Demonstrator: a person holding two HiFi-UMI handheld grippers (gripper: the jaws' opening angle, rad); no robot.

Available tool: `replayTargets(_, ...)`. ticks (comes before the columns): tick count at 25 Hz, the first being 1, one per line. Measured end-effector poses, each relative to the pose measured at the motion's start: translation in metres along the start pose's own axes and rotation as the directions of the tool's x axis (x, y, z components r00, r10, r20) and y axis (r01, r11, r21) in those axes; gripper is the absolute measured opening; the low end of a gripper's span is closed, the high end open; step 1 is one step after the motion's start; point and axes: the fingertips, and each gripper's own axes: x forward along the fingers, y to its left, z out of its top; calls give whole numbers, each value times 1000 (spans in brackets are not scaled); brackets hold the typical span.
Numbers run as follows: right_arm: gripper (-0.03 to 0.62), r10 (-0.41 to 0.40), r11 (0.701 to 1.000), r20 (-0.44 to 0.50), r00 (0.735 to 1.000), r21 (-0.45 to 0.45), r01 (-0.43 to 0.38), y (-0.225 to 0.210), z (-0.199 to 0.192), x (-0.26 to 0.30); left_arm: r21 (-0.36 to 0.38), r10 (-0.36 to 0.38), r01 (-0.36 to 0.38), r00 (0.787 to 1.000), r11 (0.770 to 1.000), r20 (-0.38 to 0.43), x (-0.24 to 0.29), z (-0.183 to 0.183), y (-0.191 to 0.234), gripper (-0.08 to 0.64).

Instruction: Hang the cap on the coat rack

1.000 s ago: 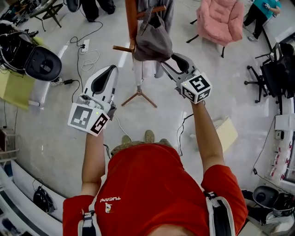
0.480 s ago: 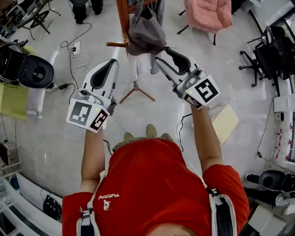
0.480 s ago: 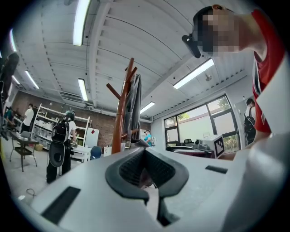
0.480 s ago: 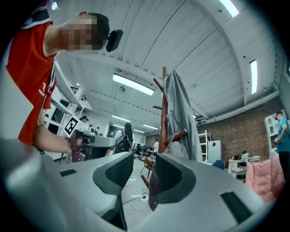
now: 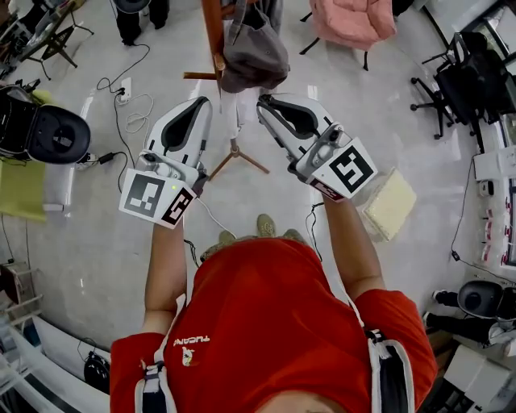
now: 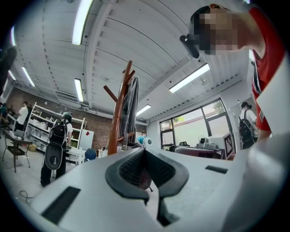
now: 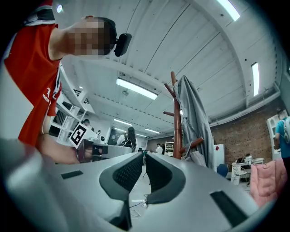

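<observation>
A grey cap (image 5: pixel 254 56) hangs on a peg of the brown wooden coat rack (image 5: pixel 212 32), free of both grippers. My right gripper (image 5: pixel 262 103) is just below the cap and apart from it. Its jaws are closing and almost together, with nothing between them. My left gripper (image 5: pixel 201 103) is held up beside it, left of the rack's pole, shut and empty. The left gripper view shows the coat rack (image 6: pixel 118 122) with grey cloth beyond the left gripper (image 6: pixel 144 152). Beyond the right gripper (image 7: pixel 144 155) stands the coat rack (image 7: pixel 176 122) too.
The rack's tripod foot (image 5: pixel 238 161) stands on the floor in front of my feet. A pink jacket on a chair (image 5: pixel 355 20) is behind it, a black office chair (image 5: pixel 468 81) at right, a black round device (image 5: pixel 52 133) at left. Cables (image 5: pixel 137 89) and a yellow pad (image 5: pixel 391 202) lie around.
My right gripper has drawn back from the cap toward the left, and its wide jaws have come together. The cap stays on the rack. The left gripper has hardly moved.
</observation>
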Motion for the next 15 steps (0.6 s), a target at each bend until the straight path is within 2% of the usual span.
replayTargets(15, 23, -57, 998, 15, 998, 7, 57, 21, 1, 4, -22, -10, 11, 1000, 1000, 28, -14, -2, -6, 8)
